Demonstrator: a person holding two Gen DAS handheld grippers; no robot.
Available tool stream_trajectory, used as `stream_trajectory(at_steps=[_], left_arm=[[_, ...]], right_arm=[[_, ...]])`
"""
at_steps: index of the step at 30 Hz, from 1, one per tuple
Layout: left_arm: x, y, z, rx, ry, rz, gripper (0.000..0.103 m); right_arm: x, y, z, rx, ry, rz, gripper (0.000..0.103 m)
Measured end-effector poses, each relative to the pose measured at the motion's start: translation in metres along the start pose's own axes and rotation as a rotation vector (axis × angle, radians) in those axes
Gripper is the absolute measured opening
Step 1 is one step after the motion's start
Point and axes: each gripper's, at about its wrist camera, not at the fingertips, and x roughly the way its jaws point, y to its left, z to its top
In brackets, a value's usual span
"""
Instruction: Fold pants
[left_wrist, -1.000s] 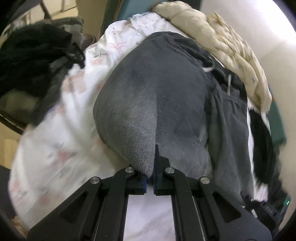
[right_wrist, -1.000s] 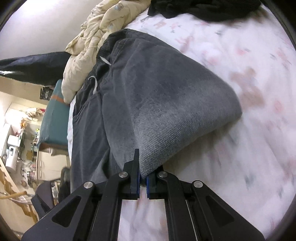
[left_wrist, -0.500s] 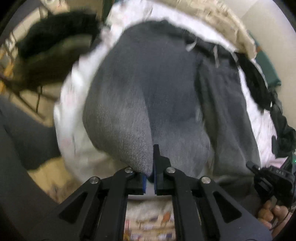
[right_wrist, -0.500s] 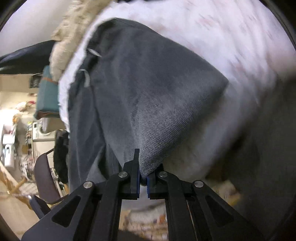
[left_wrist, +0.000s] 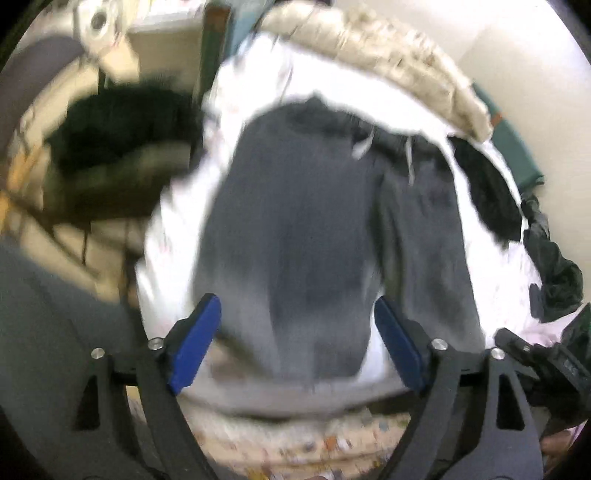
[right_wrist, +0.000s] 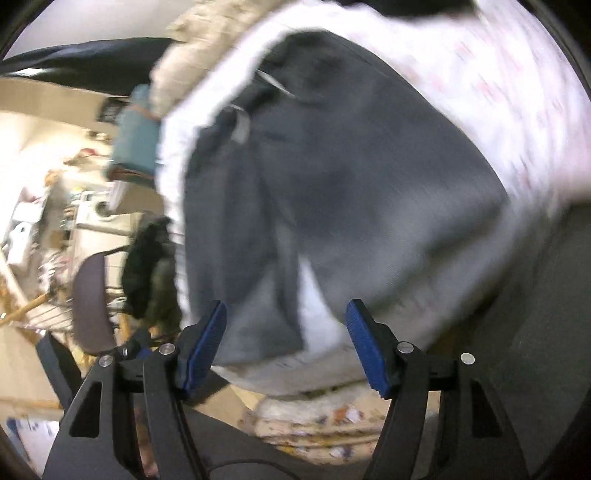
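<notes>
Two grippers: both tilted steeply down toward the bed from above its near edge, each seen from its own wrist camera; both frames are motion-blurred.
Left gripper (left_wrist: 293, 343): jaws spread wide, having just been opening; blue pads (left_wrist: 194, 343) stand apart with nothing pinched. The near hem of the pants shows in the gap beyond them, not touched by either pad.
Right gripper (right_wrist: 286, 343): jaws also wide, just been opening; blue pads (right_wrist: 365, 347) grip nothing. Grey cloth and a strip of white sheet show between them, beyond the tips.
Other gripper in view: the right gripper's black body sits at the lower right of the left wrist view, with part of a hand (left_wrist: 557, 441) just below it.
Pants (left_wrist: 295, 229): grey, lying on the white bedsheet (left_wrist: 177, 236), folded lengthwise with one layer over the other; hem end near the bed's edge, waistband with pale drawstring (left_wrist: 408, 158) at the far end.
Near floor: patterned rug (right_wrist: 325, 417) below the bed edge.
Far side: cream quilt (left_wrist: 388, 59) bunched along the bed beyond the waistband.
Left of bed: dark clothes heaped on a chair (left_wrist: 122, 147).
Right of bed: black garment (left_wrist: 487, 192) at the sheet's edge.
</notes>
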Motion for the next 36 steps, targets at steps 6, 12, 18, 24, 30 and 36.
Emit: stream_trajectory(at_steps=[6, 12, 18, 24, 30, 36], left_arm=[[0.004, 0.040, 0.077, -0.087, -0.003, 0.030, 0.084], [0.031, 0.075, 0.126, -0.141, 0.023, 0.099, 0.084], [0.095, 0.055, 0.168, 0.020, 0.043, 0.108, 0.084], [0.175, 0.022, 0.187, 0.294, 0.068, 0.173, 0.083], [0.225, 0.018, 0.207, 0.289, 0.143, 0.107, 0.062], [0.257, 0.036, 0.215, 0.205, 0.215, 0.071, 0.048]], right_arm=[[-0.011, 0.041, 0.046, -0.066, -0.066, 0.086, 0.069], [0.003, 0.083, 0.107, -0.177, -0.040, 0.108, 0.069], [0.058, 0.109, 0.170, -0.228, 0.011, 0.118, 0.069], [0.153, 0.113, 0.215, -0.298, 0.089, 0.085, 0.050], [0.231, 0.109, 0.236, -0.334, 0.148, 0.019, 0.045], [0.279, 0.082, 0.237, -0.284, 0.224, -0.048, 0.045]])
